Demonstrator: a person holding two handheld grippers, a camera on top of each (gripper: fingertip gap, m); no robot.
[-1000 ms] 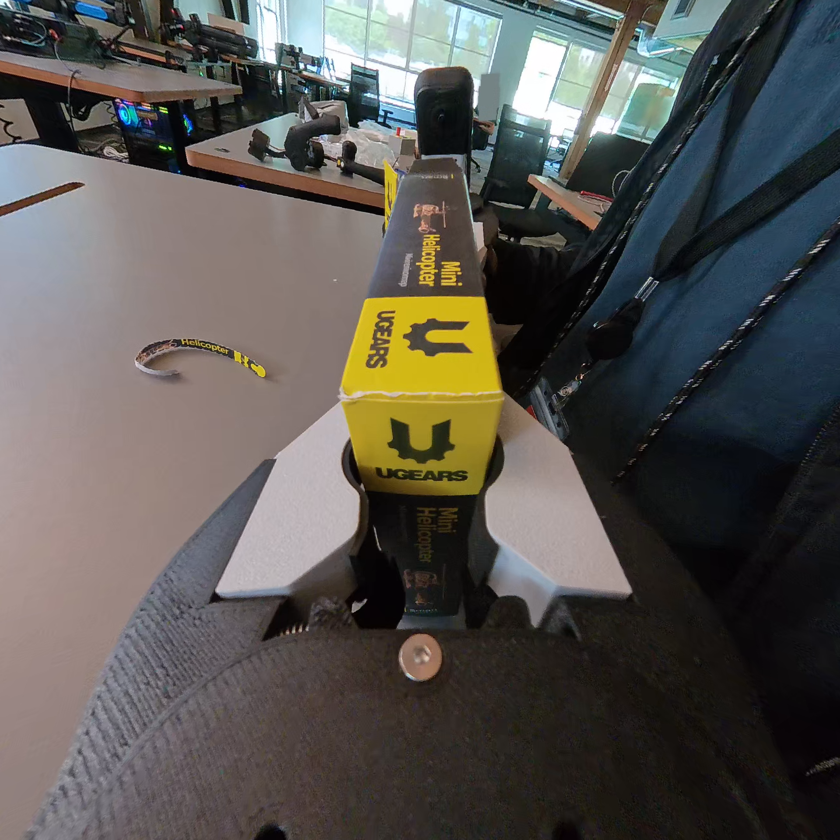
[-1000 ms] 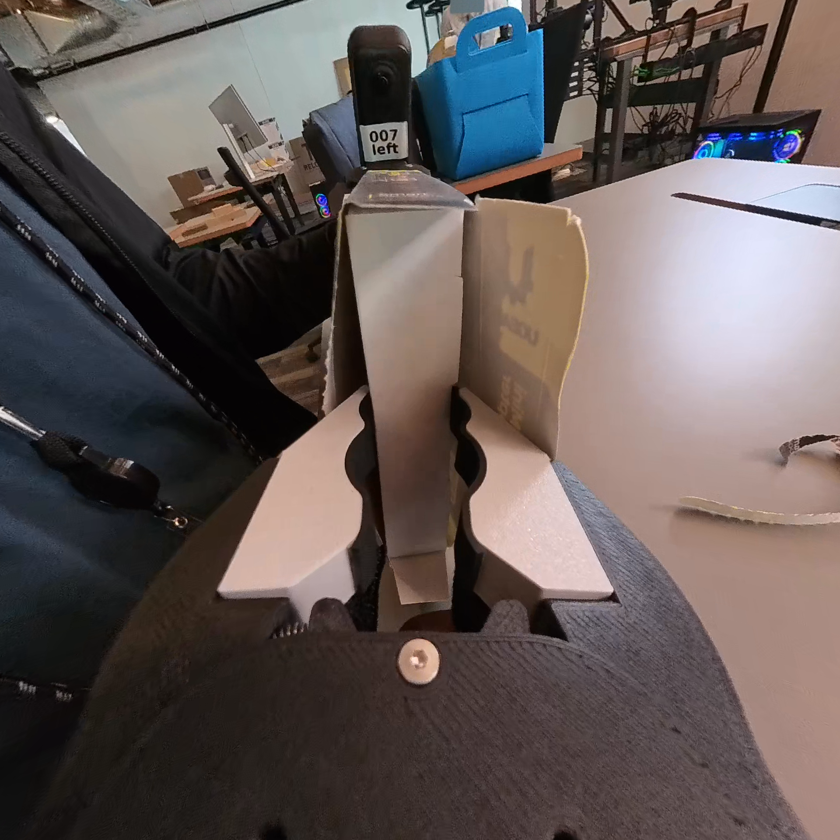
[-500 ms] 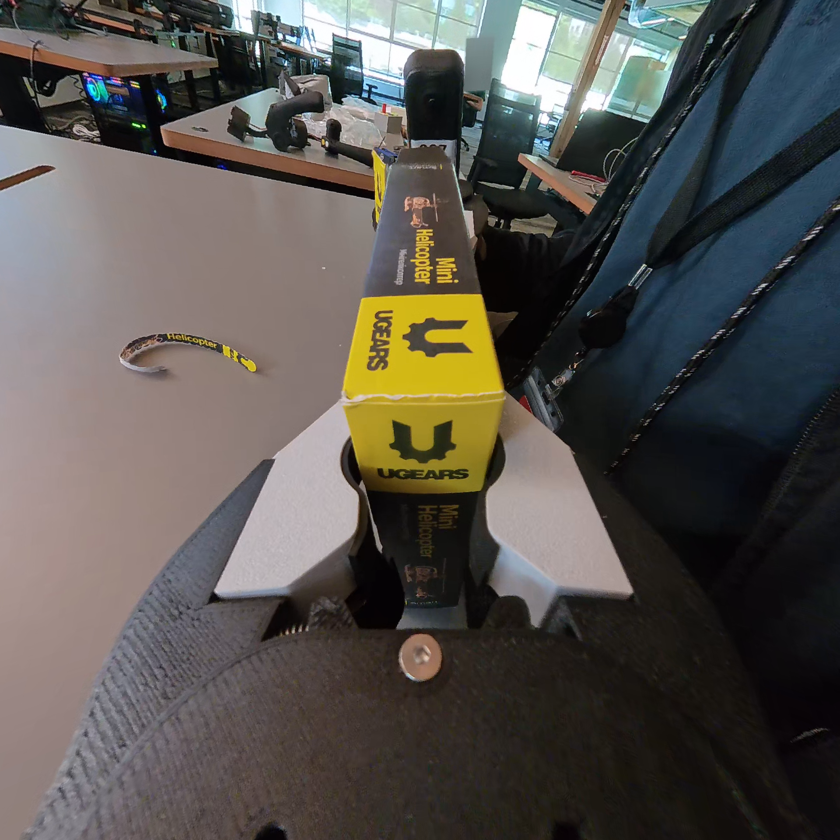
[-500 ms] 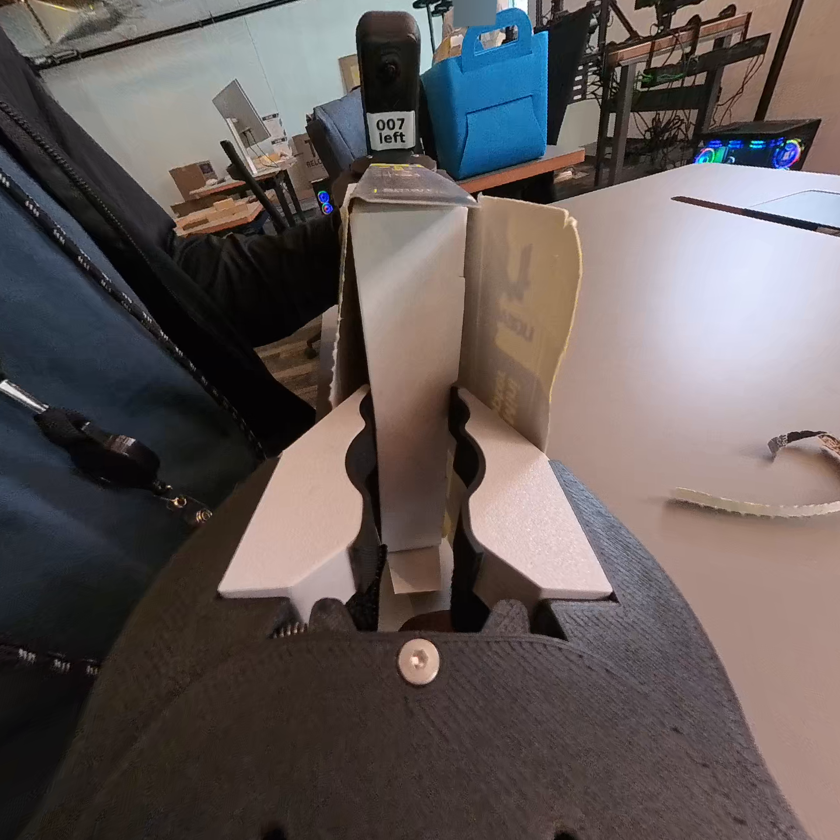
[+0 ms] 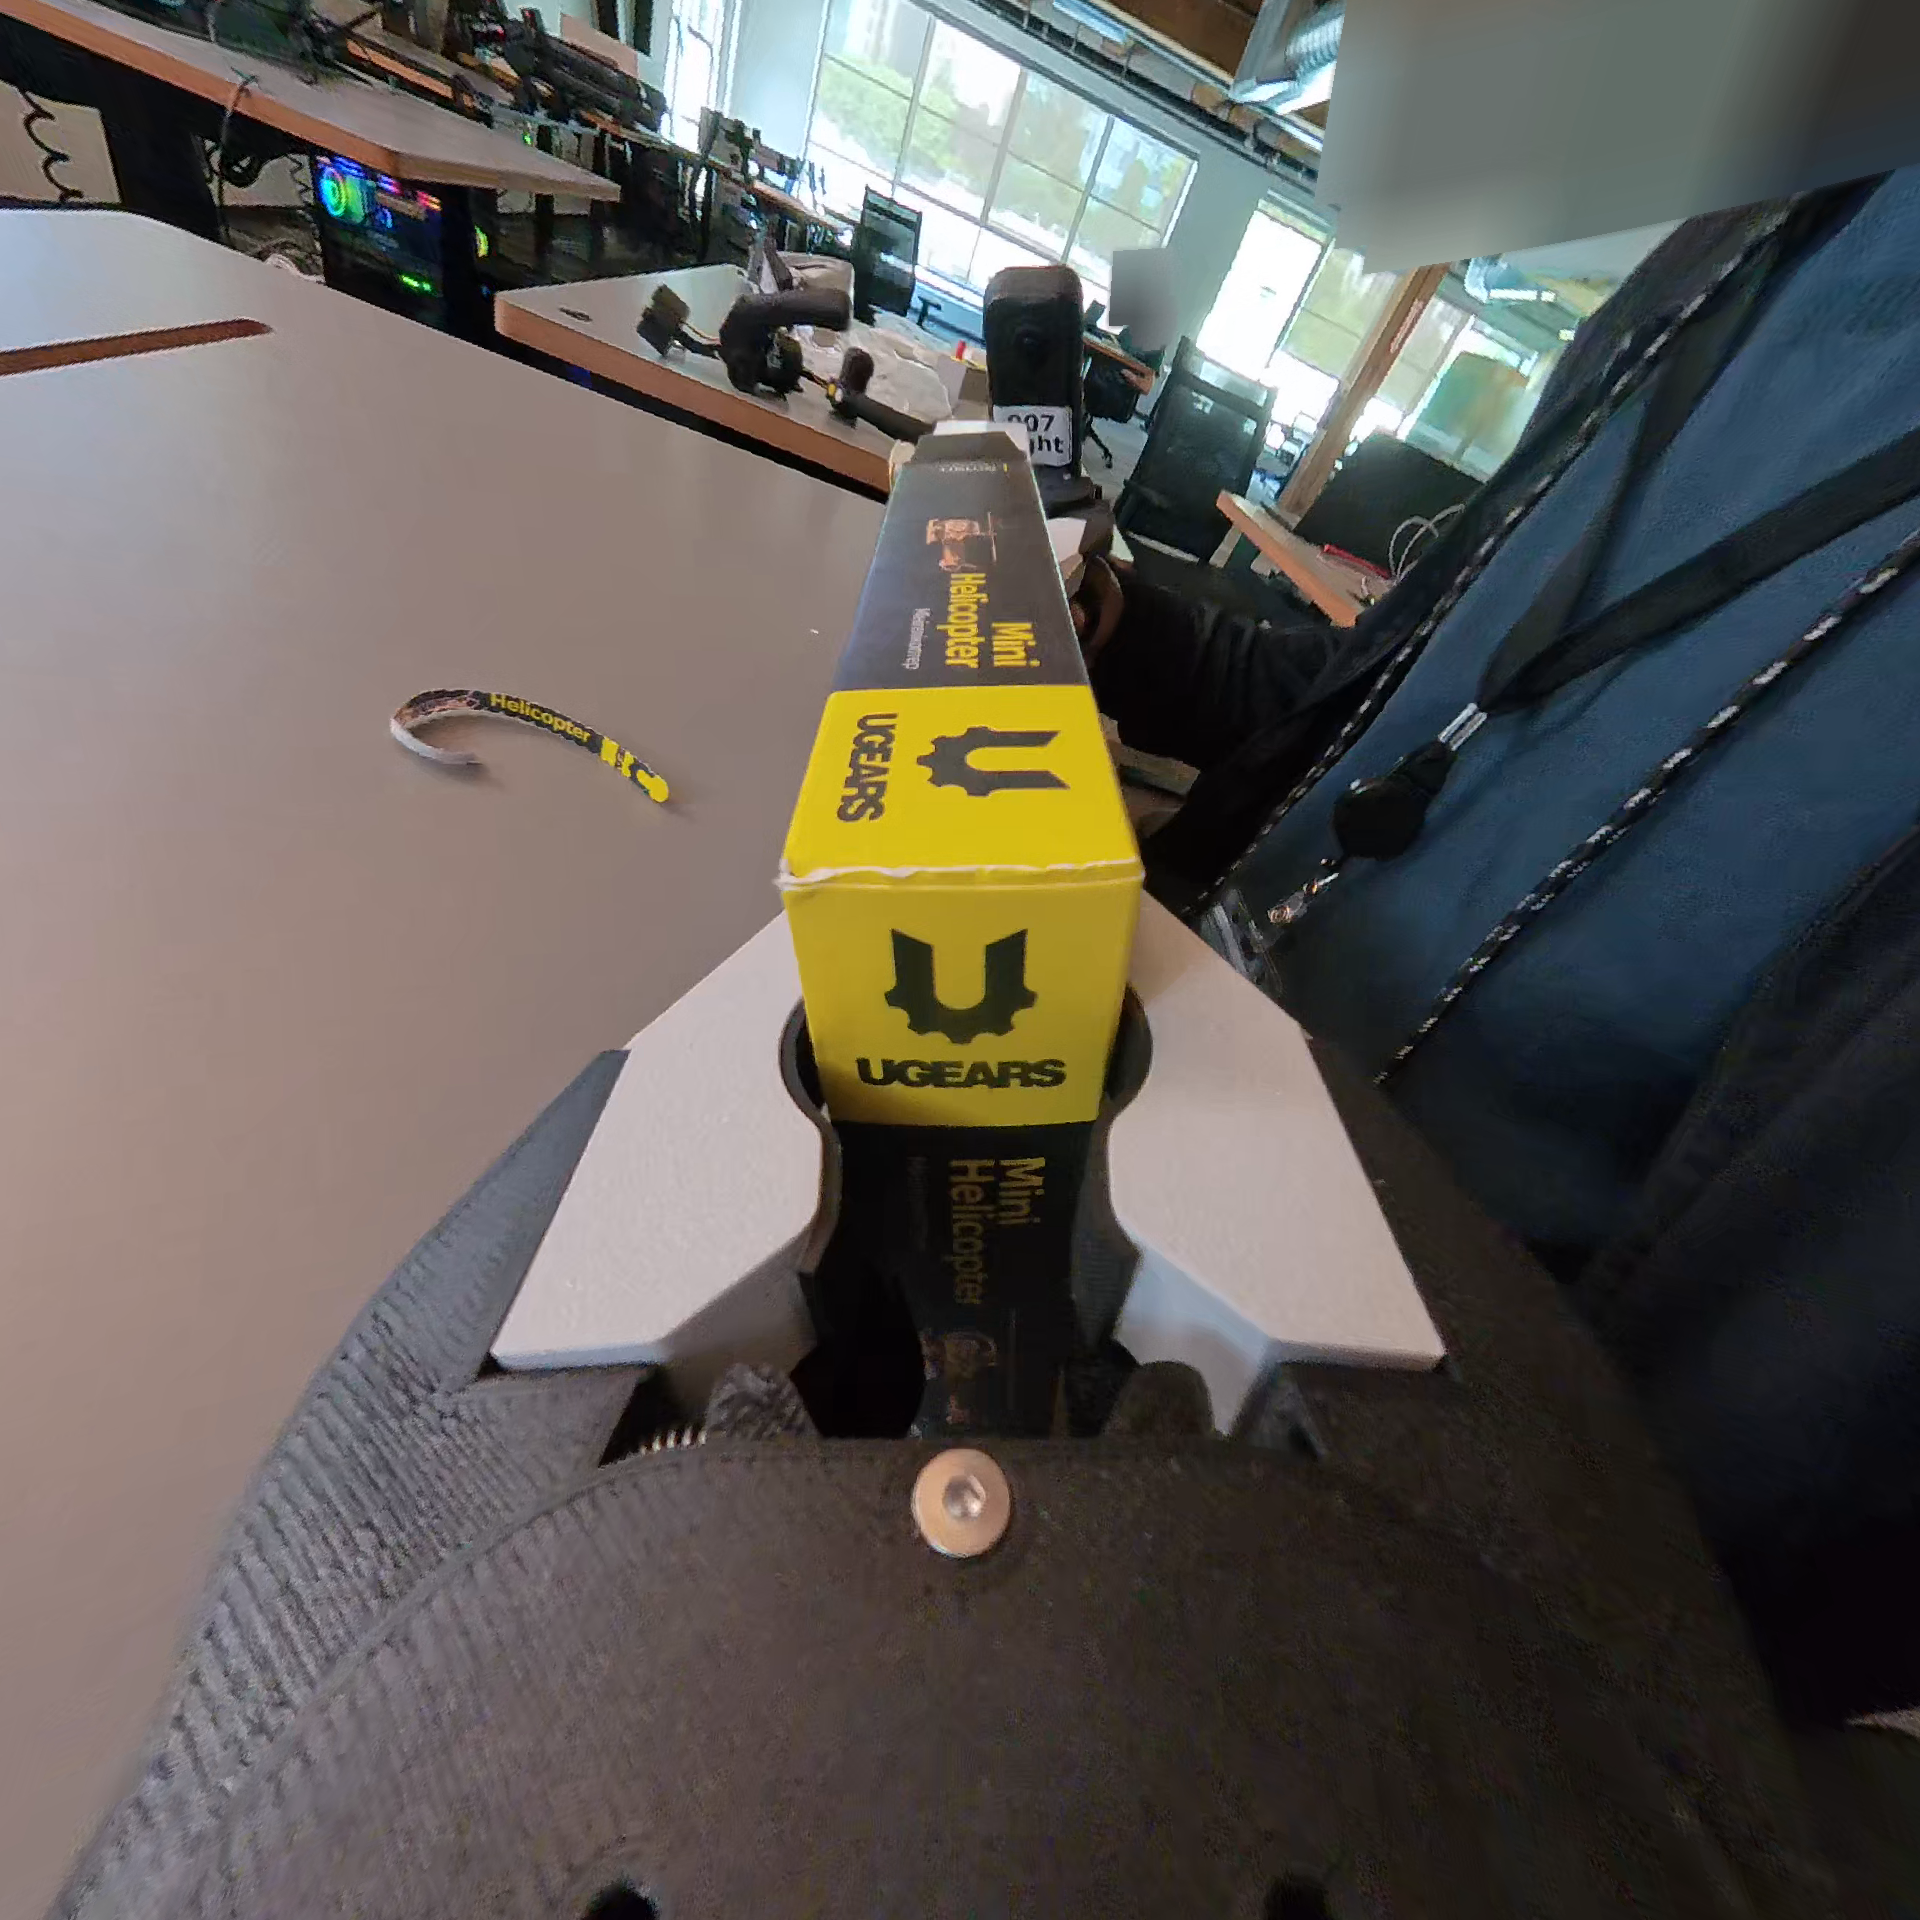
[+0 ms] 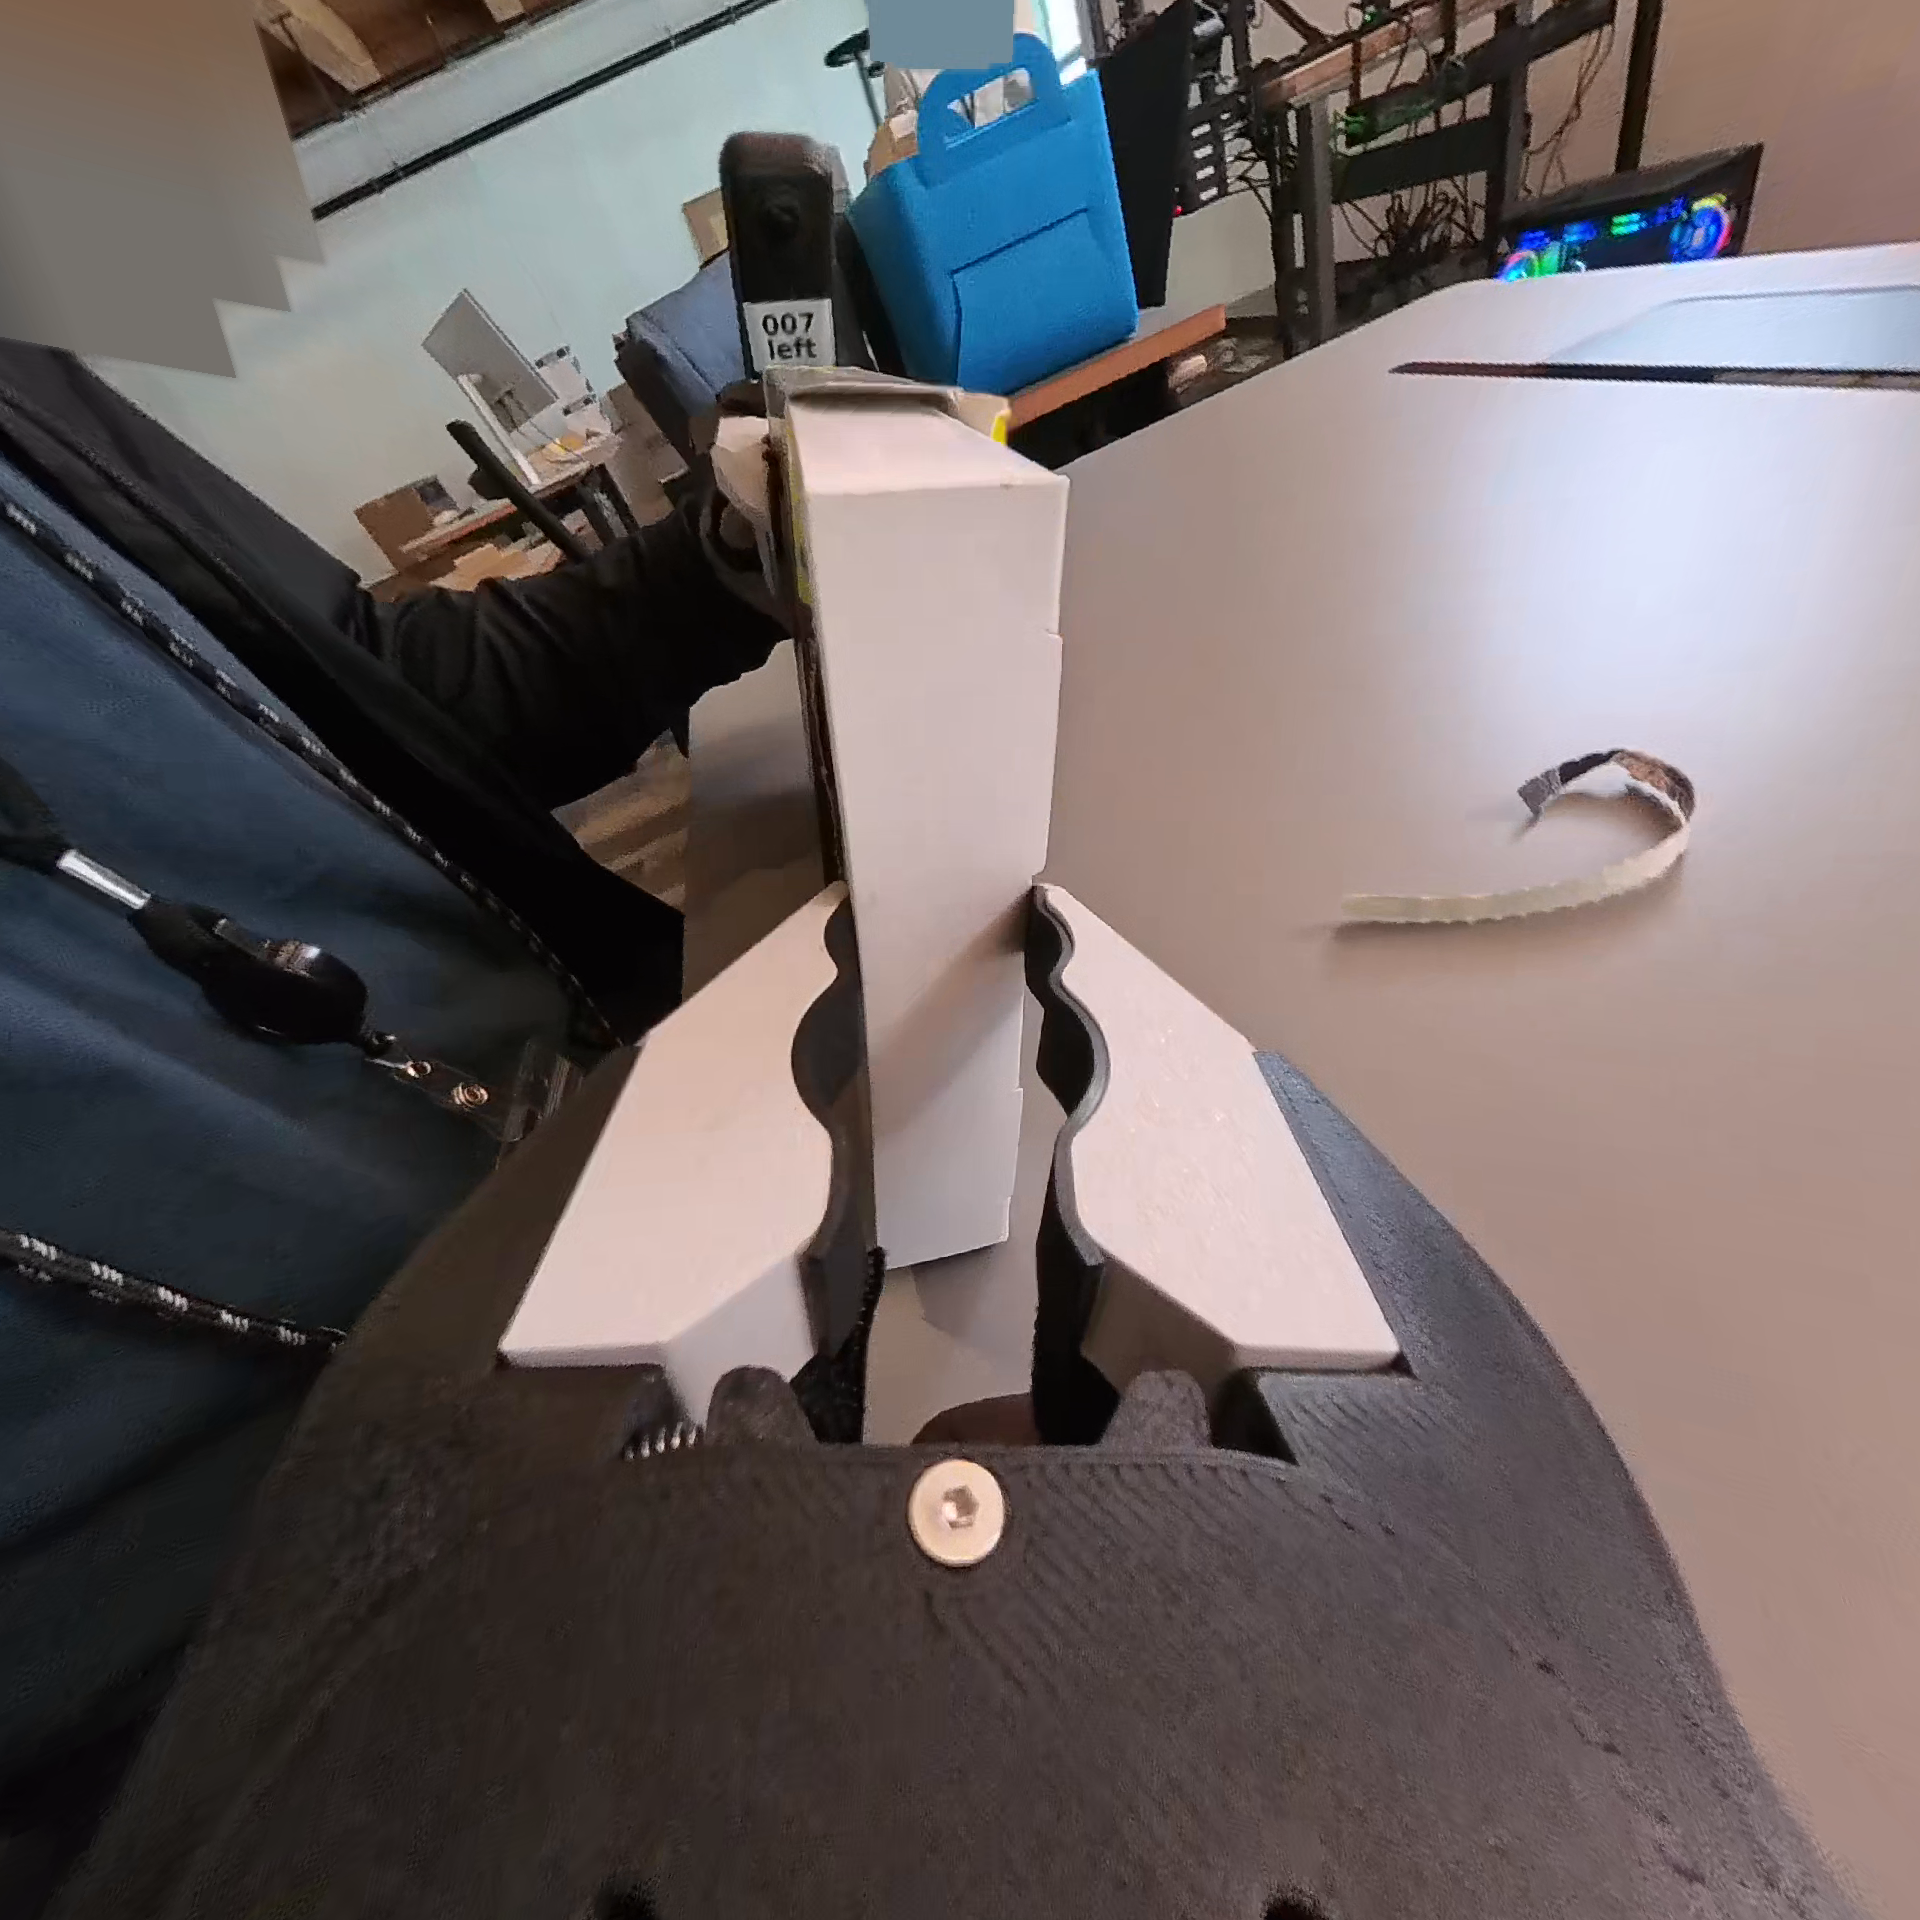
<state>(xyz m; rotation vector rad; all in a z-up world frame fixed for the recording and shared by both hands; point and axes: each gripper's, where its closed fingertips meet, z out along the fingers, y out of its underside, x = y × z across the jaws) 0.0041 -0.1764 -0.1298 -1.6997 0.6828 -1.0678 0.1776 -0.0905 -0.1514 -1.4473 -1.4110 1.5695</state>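
Note:
A long black and yellow cardboard box (image 5: 961, 769) runs between my two grippers, above the near edge of a grey table (image 5: 312, 1039). My left gripper (image 5: 961, 935) is shut on the box's yellow end. In the right wrist view my right gripper (image 6: 935, 904) is shut on the white flap (image 6: 935, 727) at the box's other end. The right gripper's black camera (image 5: 1034, 343) shows beyond the box in the left wrist view. The left gripper's camera (image 6: 779, 239) shows beyond it in the right wrist view.
A torn-off cardboard strip (image 5: 520, 727) lies curled on the table; it also shows in the right wrist view (image 6: 1538, 873). A person in a blue jacket (image 5: 1610, 831) with a lanyard stands close beside the box. Desks with gear (image 5: 769, 343) and a blue bag (image 6: 997, 229) stand behind. One gripper's finger ends stand about 20 centimetres off the other's.
Both views have tilted and the box now sits more over the table's edge. The yellowish side flap that stood open beside the right gripper no longer shows. Both grips are unchanged.

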